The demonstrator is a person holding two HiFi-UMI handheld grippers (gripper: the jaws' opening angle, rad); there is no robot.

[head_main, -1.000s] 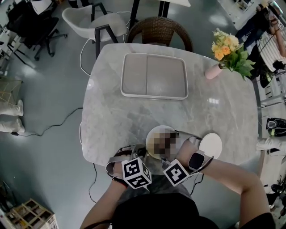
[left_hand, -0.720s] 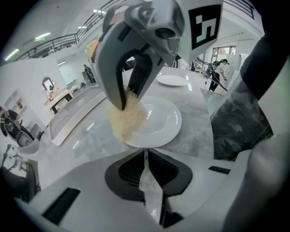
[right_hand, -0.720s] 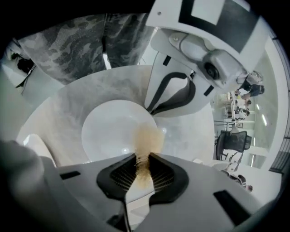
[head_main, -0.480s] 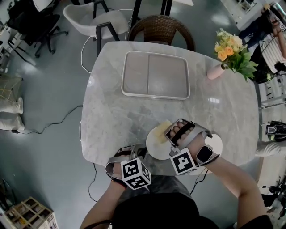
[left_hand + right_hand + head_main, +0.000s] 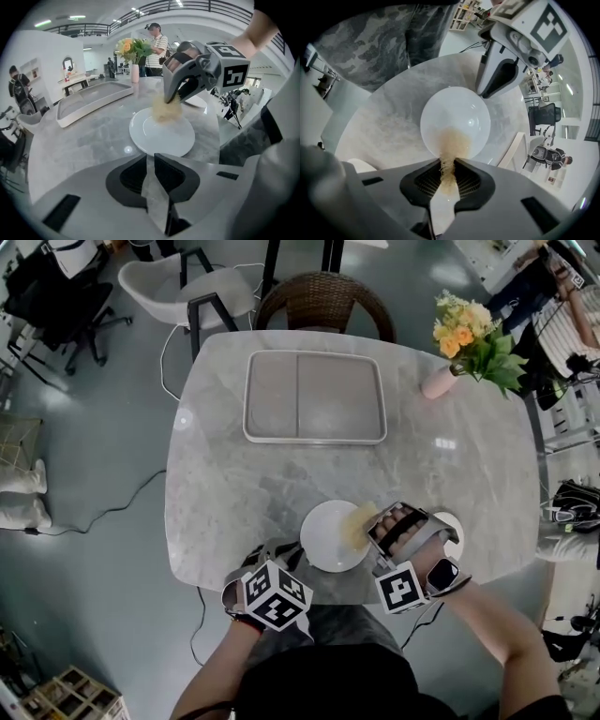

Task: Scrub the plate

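1. Marble bench [image 5: 234, 488] carried everything. A grey tray [image 5: 314, 439] lay at its far side, well apart from the plate.
2. White plate [image 5: 323, 538] lay flat near the bench's near edge, between the two grippers.
3. Left gripper [image 5: 151, 174]: jaws opening, with nothing between them and only bench showing in the gap. The plate sat just ahead of the tips; contact could not be told.
4. Right gripper [image 5: 449, 174]: jaws clenched on a tan scrub pad [image 5: 452, 143], whose free end rested on the plate's side nearest those jaws.
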